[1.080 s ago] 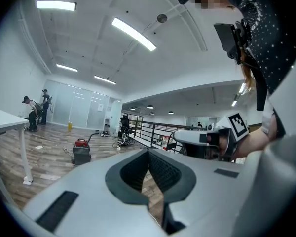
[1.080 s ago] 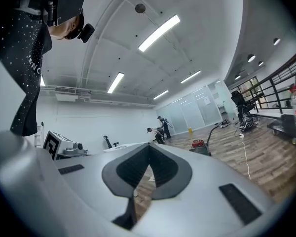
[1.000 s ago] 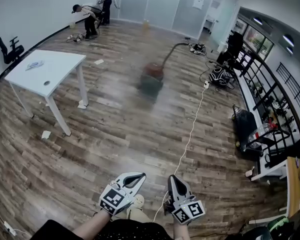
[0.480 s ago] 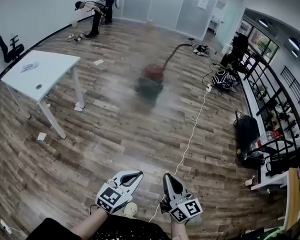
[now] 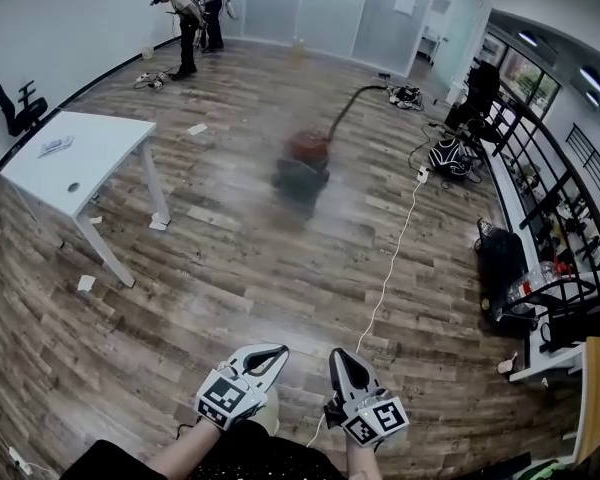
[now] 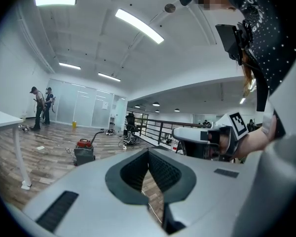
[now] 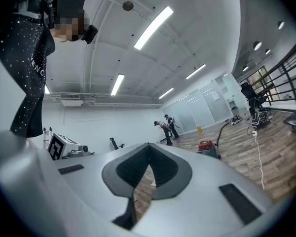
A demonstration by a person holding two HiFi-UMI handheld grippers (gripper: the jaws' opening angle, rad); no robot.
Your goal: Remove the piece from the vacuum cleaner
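Note:
The vacuum cleaner, red on top with a dark base, stands on the wooden floor far ahead, and its black hose arcs back from it. It shows small in the left gripper view and the right gripper view. My left gripper and right gripper are held side by side at the bottom of the head view, both shut and empty, pointing towards the vacuum from well short of it.
A white table stands at the left. A white cable runs along the floor from near my grippers to a power strip. Paper scraps lie about. Black railing and bags line the right. Two people stand far back left.
Both grippers have moved forward across the floor towards the vacuum, still shut. The table has slid further left in the head view. The bent-over person at the back has straightened up.

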